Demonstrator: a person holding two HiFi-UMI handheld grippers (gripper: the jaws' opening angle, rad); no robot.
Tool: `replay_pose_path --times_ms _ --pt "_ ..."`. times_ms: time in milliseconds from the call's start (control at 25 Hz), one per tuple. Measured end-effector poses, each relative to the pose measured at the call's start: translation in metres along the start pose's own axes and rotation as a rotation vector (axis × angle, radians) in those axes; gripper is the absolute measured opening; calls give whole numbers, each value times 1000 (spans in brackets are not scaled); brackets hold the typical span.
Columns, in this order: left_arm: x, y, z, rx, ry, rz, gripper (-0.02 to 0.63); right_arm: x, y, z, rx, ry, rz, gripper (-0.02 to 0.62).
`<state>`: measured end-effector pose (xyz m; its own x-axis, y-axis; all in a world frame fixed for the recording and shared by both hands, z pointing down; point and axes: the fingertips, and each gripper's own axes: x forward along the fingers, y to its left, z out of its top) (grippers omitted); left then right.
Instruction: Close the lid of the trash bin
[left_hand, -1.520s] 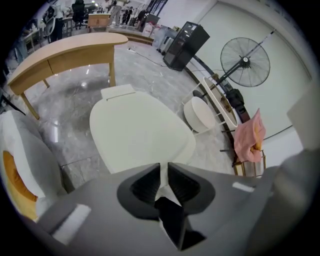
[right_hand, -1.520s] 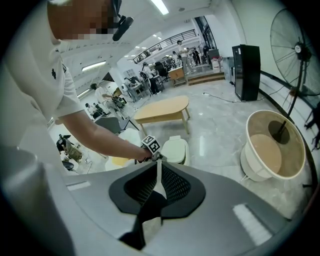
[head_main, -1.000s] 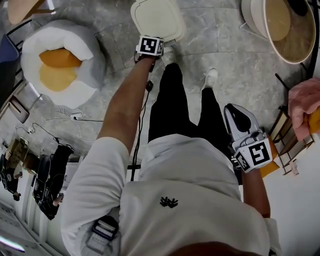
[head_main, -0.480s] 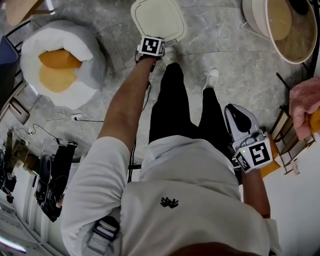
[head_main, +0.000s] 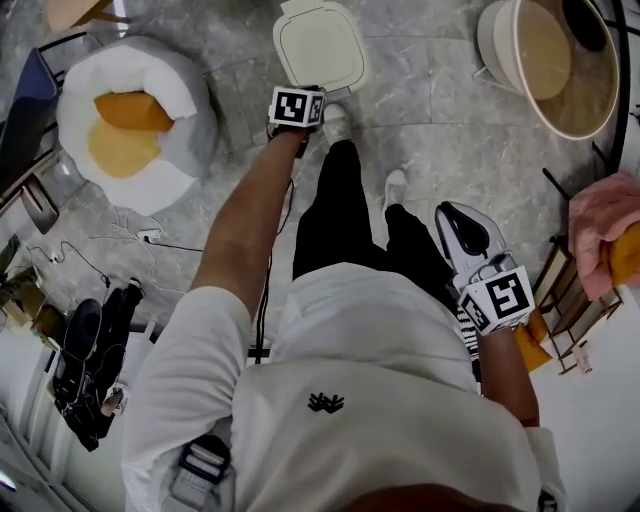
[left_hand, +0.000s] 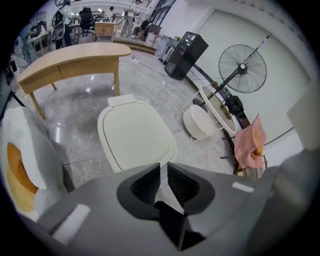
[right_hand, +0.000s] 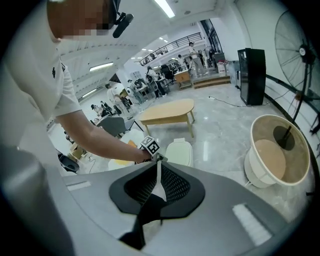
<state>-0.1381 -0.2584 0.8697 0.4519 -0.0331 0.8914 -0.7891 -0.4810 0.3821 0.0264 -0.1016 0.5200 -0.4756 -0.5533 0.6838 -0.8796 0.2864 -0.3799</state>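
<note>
Head view: cream smooth-plastic trash bin (head_main: 320, 45), rounded-square lid (left_hand: 135, 136) flat, hinge tab (left_hand: 122, 101) pointing away, on veined grey floor (head_main: 430, 110) just beyond left gripper (left_hand: 164, 168), fingers narrowly apart, empty; right gripper (right_hand: 158, 164) fingers together.

Left arm stretched forward, left gripper (left_hand: 163, 166) barely parted at the fingers — right gripper (right_hand: 157, 165) low beside the hip, fingers together.
</note>
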Motion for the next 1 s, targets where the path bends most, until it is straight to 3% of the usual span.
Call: replay_pose_path --times_ms 240,480,760,1000 --pt "-75 -56 -17 -34 -120 -5 97 -45 14 -3 -76 -67 63 23" --pt "-161 -130 -17 -50 -313 -45 98 -97 16 -1 -187 -151 112 23" --pt "-254 -221 -41 9 -484 -76 97 -154 21 -13 -261 -217 145 23" --pt "-312 -302 -73 70 -577 -111 90 -192 27 -25 -292 -259 176 23"
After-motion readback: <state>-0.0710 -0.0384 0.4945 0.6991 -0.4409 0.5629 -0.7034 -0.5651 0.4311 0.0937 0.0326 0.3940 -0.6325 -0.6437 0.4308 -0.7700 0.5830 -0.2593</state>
